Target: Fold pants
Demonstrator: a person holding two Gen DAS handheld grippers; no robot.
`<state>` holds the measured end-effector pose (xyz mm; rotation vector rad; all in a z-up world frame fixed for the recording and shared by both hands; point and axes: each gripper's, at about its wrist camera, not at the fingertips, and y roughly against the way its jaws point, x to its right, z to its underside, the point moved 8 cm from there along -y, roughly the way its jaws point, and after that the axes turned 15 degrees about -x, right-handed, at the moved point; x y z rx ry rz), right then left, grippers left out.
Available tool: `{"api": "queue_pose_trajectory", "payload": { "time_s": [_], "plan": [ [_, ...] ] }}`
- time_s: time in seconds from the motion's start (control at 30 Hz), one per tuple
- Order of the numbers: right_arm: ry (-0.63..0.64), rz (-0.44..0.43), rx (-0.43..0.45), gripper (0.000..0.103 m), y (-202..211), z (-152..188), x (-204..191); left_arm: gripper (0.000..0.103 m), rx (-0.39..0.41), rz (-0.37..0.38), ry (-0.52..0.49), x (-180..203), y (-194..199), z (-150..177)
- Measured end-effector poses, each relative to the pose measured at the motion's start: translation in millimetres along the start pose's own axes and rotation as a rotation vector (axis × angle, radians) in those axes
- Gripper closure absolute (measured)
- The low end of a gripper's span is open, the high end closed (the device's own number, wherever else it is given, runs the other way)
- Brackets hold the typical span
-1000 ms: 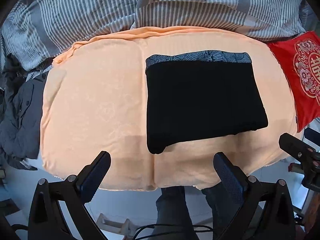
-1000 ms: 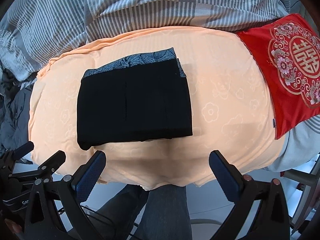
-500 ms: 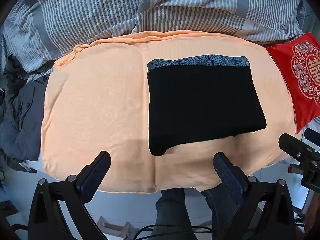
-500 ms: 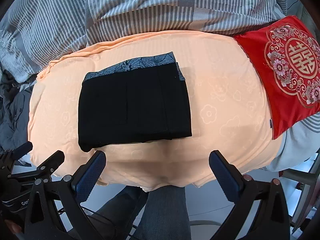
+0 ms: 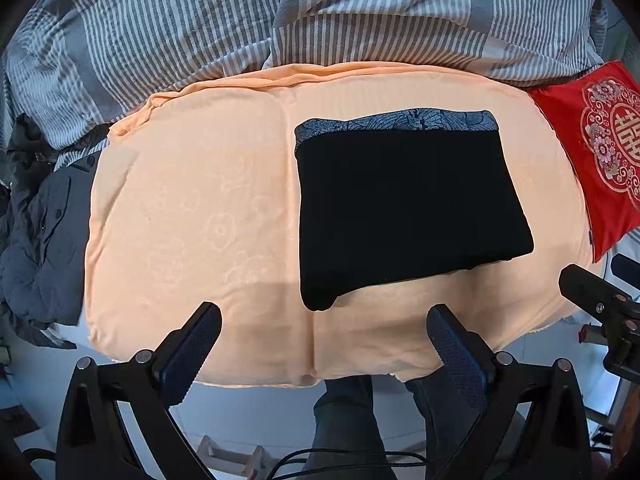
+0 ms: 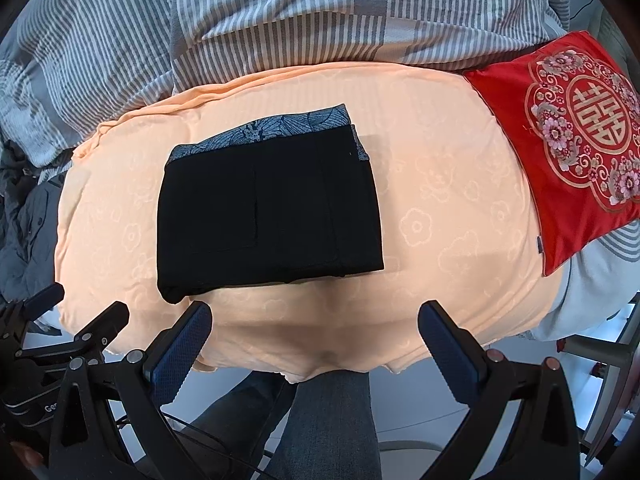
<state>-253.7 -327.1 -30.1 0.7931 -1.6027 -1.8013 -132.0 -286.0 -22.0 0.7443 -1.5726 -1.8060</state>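
The black pants point(image 5: 404, 208) lie folded into a compact rectangle on the peach blanket point(image 5: 192, 216) that covers the bed, with a blue-grey patterned band point(image 5: 396, 120) showing along their far edge. Both jaws stand released and grasp nothing. The left gripper point(image 5: 324, 332) hangs over the near edge of the blanket, with the pants ahead of its jaws and toward the right-hand one. From the right gripper point(image 6: 316, 328) the pants point(image 6: 268, 216) sit ahead and toward its left-hand jaw.

The red cushion point(image 6: 576, 140), far to the right of the jaws, carries a gold double-happiness character inside a floral ring. On the left gripper's body, seen low left in the right wrist view, the letters "Ge" can be read; the rest is cut off. The striped duvet point(image 5: 360, 12) runs out of frame beyond the blanket. A dark grey garment point(image 5: 40, 240) at the left is partly hidden by the blanket's edge, its kind hard to make out.
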Motion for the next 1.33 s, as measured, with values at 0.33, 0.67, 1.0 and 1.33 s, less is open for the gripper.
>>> {"api": "queue_pose_trajectory", "payload": {
  "time_s": [0.33, 0.67, 1.0, 1.33],
  "plan": [
    [0.001, 0.003, 0.001, 0.0, 0.2, 1.0, -1.6, 0.0, 0.013, 0.0, -0.006, 0.7, 2.2, -0.7],
    [0.001, 0.004, -0.001, 0.0, -0.3, 0.9, -2.3, 0.0, 0.015, 0.003, -0.011, 3.8, 2.7, -0.5],
    [0.008, 0.01, -0.012, 0.0, -3.3, -0.3, -4.3, 0.0, 0.0, 0.011, -0.001, 1.0, -3.6, 0.7],
    [0.019, 0.018, -0.019, 0.0, -4.7, -3.9, -7.7, 0.0, 0.018, 0.01, -0.021, 3.4, -3.0, -0.7]
  ]
}}
